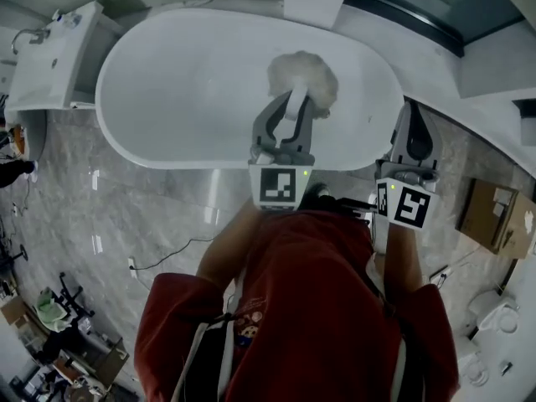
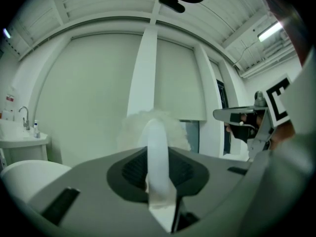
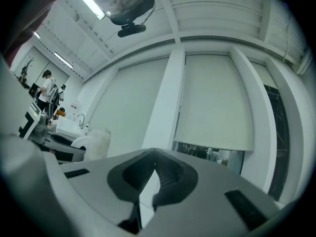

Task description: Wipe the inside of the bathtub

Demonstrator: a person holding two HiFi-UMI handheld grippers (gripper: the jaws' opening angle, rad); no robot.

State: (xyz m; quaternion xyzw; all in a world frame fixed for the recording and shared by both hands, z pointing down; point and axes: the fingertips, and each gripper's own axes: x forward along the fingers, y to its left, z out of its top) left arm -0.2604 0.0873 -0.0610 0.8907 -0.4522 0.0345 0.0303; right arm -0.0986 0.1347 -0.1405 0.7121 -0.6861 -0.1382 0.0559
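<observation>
L gripper (image 1: 292,103) is clamped tight on the white handle (image 2: 157,149) of a fluffy white duster (image 1: 303,80). Its head sits over the inside of the white oval bathtub (image 1: 193,82), twd the right end; can't tell if it touches the surface. R gripper (image 1: 412,122) hangs by the tub's right rim w/ jaws together, nothing btwn them, as its own view confirms (image 3: 152,177). Tub interior looks plain white & smooth. Room: grey marble floor (image 1: 109,216), white sink (image 1: 42,57) w/ a tap left of the tub, 1 cardboard box (image 1: 494,216) at right, a cable (image 1: 167,260) across the floor.
</observation>
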